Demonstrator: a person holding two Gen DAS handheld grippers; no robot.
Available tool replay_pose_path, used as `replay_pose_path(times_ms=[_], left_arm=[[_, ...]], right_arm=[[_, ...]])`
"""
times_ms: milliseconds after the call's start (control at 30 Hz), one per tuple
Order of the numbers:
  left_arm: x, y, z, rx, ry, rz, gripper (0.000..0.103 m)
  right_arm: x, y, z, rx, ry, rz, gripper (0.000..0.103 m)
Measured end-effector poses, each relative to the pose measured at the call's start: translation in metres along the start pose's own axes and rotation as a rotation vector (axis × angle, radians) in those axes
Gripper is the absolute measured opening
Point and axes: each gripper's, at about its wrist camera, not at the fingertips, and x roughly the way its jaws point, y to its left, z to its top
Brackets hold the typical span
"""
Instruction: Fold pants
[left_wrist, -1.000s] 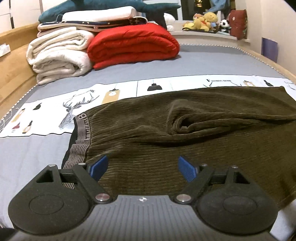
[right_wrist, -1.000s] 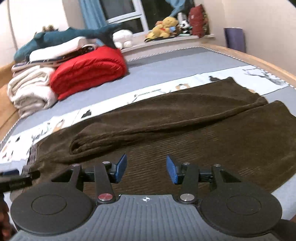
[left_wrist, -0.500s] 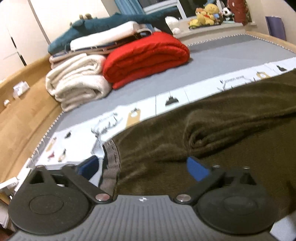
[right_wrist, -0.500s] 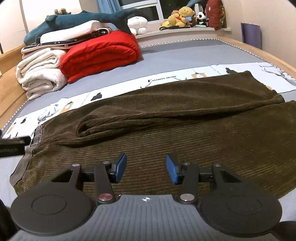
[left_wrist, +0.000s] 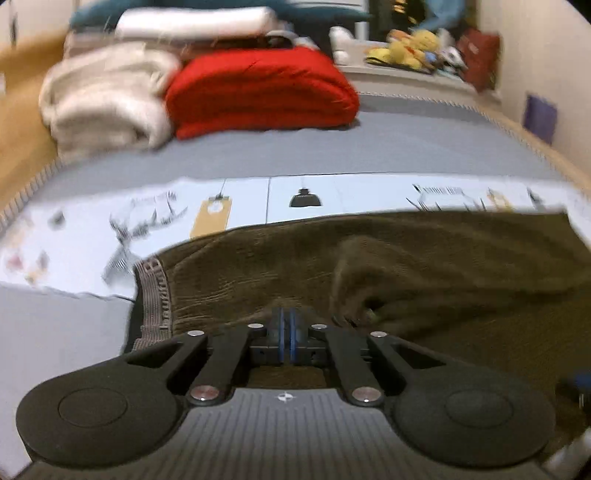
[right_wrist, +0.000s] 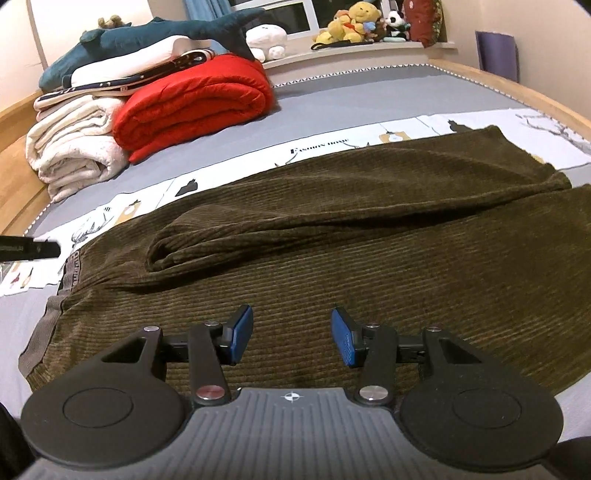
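Dark olive corduroy pants (right_wrist: 369, 236) lie spread across the bed, with the grey waistband (right_wrist: 55, 306) at the left and both legs running right. One leg has a rolled fold (right_wrist: 192, 251) near the middle. In the blurred left wrist view my left gripper (left_wrist: 286, 328) is just right of the waistband (left_wrist: 157, 295). Its blue pads are pressed together, and a creased ridge of the pants (left_wrist: 443, 258) rises into them. My right gripper (right_wrist: 291, 338) hovers open over the near leg, with nothing between its fingers. A black part of the left gripper (right_wrist: 33, 248) shows at the left edge.
The bed has a grey sheet (right_wrist: 369, 96) with a white printed strip (right_wrist: 480, 125) under the pants. Folded red (right_wrist: 195, 103) and white (right_wrist: 74, 147) blankets are stacked at the back left, under a plush shark (right_wrist: 166, 40). Stuffed toys (right_wrist: 354, 22) line the far sill. A wooden bed frame (right_wrist: 517, 88) borders the mattress.
My left gripper swung left with its jaws wide, then came back right and shut by the waistband, bunching fabric. My right gripper stayed open and hardly moved.
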Motion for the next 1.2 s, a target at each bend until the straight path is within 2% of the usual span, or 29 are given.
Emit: replay_pose_path(times_ms=[167,233,300,367,433,533,667,700,733,767,800,833,967,1100,1200], left_arm=[[0.070,0.073,0.054,-0.262,0.013,0.026,0.007],[0.099,0.094,0.075,-0.311,0.019,0.046,0.012],[0.128,0.108,0.092,-0.311,0.022,0.078,0.026],[0.159,0.119,0.106,-0.287,0.048,0.113,0.053],[0.188,0.129,0.111,-0.283,0.092,0.117,0.058],[0.225,0.138,0.107,-0.260,0.178,0.093,0.074],[0.249,0.136,0.091,-0.144,0.261,0.031,0.075],[0.248,0.134,0.089,-0.102,0.250,0.025,0.074],[0.247,0.134,0.089,-0.075,0.247,0.010,0.064],[0.246,0.135,0.089,-0.079,0.248,-0.025,0.043],[0.243,0.137,0.091,-0.079,0.247,-0.055,0.028],[0.240,0.134,0.092,-0.065,0.246,-0.058,0.005],[0.219,0.123,0.093,0.016,0.213,-0.045,0.002],[0.174,0.120,0.095,-0.045,0.117,-0.059,0.002],[0.119,0.111,0.087,-0.095,0.029,-0.074,0.002]], right_arm=[[0.006,-0.009,0.002,0.061,0.017,0.017,0.050],[0.010,-0.014,0.002,0.085,0.030,0.020,0.050],[0.014,-0.018,0.003,0.101,0.039,0.025,0.050],[0.017,-0.021,0.003,0.115,0.049,0.029,0.050],[0.020,-0.025,0.003,0.130,0.061,0.035,0.050],[0.022,-0.028,0.002,0.146,0.076,0.043,0.050],[0.025,-0.028,0.000,0.142,0.091,0.051,0.050],[0.025,-0.028,0.001,0.142,0.093,0.053,0.050],[0.025,-0.028,0.001,0.143,0.094,0.053,0.050],[0.025,-0.028,0.001,0.144,0.096,0.054,0.050],[0.026,-0.029,0.001,0.146,0.098,0.055,0.050],[0.026,-0.029,0.001,0.147,0.099,0.054,0.050],[0.027,-0.028,0.001,0.140,0.100,0.047,0.050],[0.028,-0.024,0.002,0.138,0.099,0.032,0.050],[0.026,-0.024,0.002,0.139,0.094,0.025,0.050]])
